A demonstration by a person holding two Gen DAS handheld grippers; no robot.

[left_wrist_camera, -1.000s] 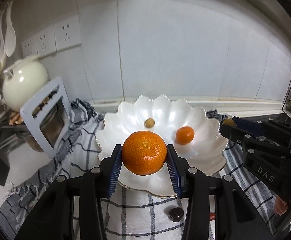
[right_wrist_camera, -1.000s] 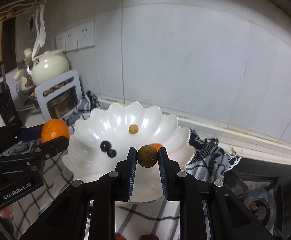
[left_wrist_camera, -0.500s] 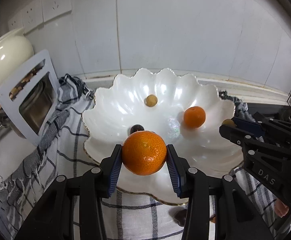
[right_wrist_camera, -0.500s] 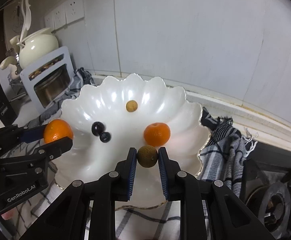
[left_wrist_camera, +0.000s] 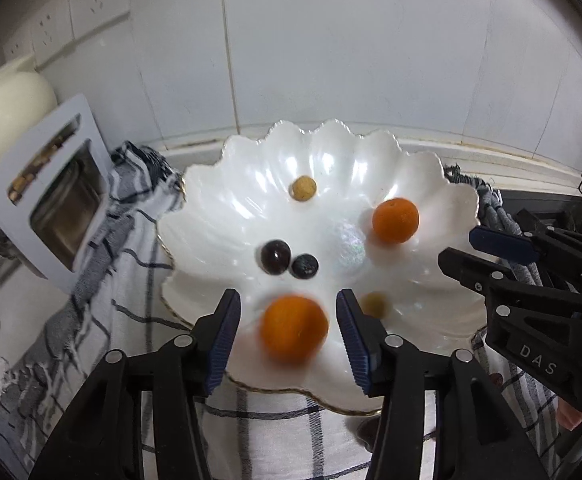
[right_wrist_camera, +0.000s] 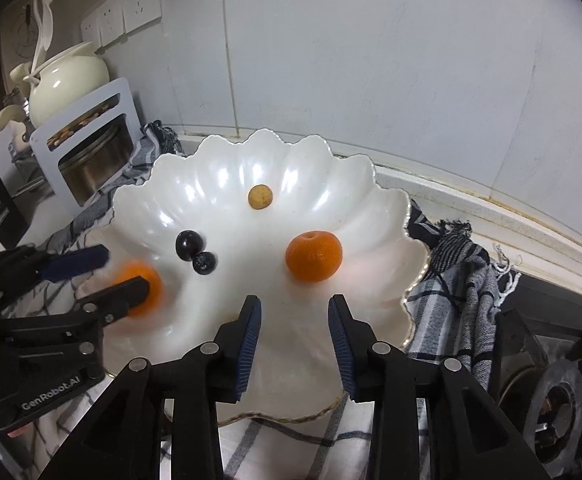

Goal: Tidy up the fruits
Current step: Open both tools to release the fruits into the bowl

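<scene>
Dim light, fisheye warp, bowl [left_wrist_camera: 251, 184] glare

— Home kitchen, this: white tiled wall [right_wrist_camera: 371, 80], wall sockets [right_wrist_camera: 123, 12], a cream teapot [right_wrist_camera: 69, 78].
— And a gas burner [right_wrist_camera: 551, 396] right beside the checked cloth [right_wrist_camera: 451, 280] on the bench.

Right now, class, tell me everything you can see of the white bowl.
The bowl is white, glossy and pearly, like glazed ceramic, with a scalloped rim edged in thin gold. It sits upright on a checked cloth by the tiled wall. Inside lie two oranges, the nearer blurred between open left gripper fingers, two dark round fruits, and two small tan ones.
</scene>
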